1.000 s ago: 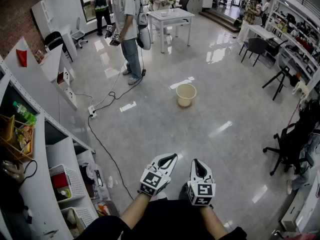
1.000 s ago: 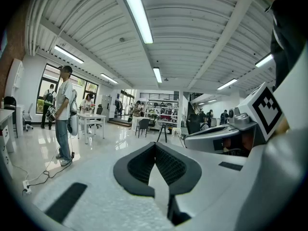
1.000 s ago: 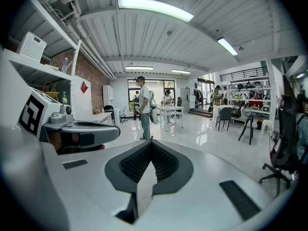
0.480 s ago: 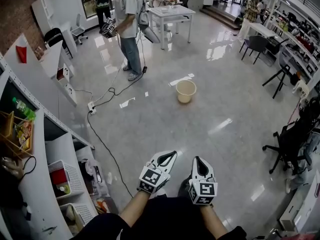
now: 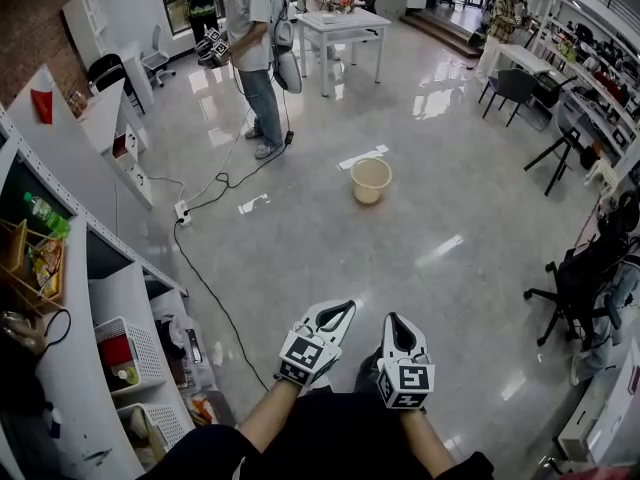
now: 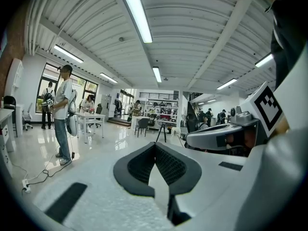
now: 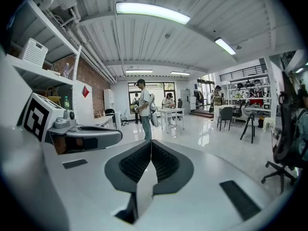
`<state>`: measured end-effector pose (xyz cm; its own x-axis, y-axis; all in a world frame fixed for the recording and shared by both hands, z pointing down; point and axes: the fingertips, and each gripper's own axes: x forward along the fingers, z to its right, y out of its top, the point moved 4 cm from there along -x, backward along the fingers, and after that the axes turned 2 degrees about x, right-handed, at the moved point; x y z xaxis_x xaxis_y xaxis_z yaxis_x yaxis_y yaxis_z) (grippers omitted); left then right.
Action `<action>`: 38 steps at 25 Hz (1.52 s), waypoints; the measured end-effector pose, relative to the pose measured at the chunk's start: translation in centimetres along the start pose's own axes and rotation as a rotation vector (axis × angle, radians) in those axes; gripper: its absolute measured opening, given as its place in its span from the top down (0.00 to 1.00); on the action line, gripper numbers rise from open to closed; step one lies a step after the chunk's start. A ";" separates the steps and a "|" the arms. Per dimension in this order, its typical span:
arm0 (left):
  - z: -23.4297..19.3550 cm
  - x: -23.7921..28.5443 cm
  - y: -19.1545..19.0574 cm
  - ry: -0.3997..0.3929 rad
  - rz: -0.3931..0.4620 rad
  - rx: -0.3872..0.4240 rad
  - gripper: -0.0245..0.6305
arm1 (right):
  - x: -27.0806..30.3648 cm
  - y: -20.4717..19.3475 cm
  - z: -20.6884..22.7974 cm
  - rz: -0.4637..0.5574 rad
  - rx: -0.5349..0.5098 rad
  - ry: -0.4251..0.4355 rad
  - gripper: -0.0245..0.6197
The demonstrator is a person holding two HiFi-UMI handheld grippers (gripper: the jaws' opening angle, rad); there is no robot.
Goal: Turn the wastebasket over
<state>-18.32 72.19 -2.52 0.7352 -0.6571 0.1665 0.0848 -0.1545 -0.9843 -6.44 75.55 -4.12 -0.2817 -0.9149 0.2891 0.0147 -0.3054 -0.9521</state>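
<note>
Floor [image 5: 330, 238] of polished grey fills the head view: an open office with white shelving [image 5: 120, 308] down its left edge and a black chair [image 5: 575, 278] at its right. Near the far edge, beside a white table [image 5: 340, 26], a standing person [image 5: 250, 38] has shifted a little further off over the past second. A black cable [image 5: 205, 286] trails from that side toward me.

The wastebasket [image 5: 370, 180], pale beige, stands upright with its mouth up in the middle of the floor, well apart from both tools. It sits slightly higher in frame than a second ago, which I read as my head camera tipping rather than the bin moving.

I hold the left gripper [image 5: 343, 311] and the right gripper [image 5: 392, 321] side by side at the near edge, just where they were. Each has its jaws pressed together on nothing, as both gripper views confirm.

Nothing that matters has changed: the turning-over has not begun, and I judge that crossing the floor to the wastebasket comes first.
</note>
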 end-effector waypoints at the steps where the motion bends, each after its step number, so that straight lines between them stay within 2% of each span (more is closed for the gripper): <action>1: 0.1 0.1 0.0 -0.002 -0.002 -0.001 0.95 | 0.0 -0.1 0.1 -0.002 -0.001 0.000 0.94; 14: 0.4 0.5 -0.7 -0.008 -0.027 0.001 0.95 | 0.2 -0.8 0.7 -0.025 0.031 -0.003 0.94; 22: -0.3 1.1 -1.2 -0.010 -0.042 -0.035 0.95 | 1.2 -1.3 0.9 -0.059 0.035 -0.006 0.94; 30: -2.4 5.0 -1.1 -0.010 -0.060 -0.051 0.95 | 4.8 -0.5 3.1 -0.080 0.043 0.006 0.94; 38: -5.2 11.9 0.3 -0.009 -0.078 -0.049 0.95 | 10.1 1.5 7.6 -0.091 0.052 0.029 0.94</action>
<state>-13.10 60.47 -0.51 0.7336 -0.6352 0.2416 0.1093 -0.2406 -0.9644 -1.98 63.85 -1.86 -0.3121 -0.8748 0.3704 0.0377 -0.4010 -0.9153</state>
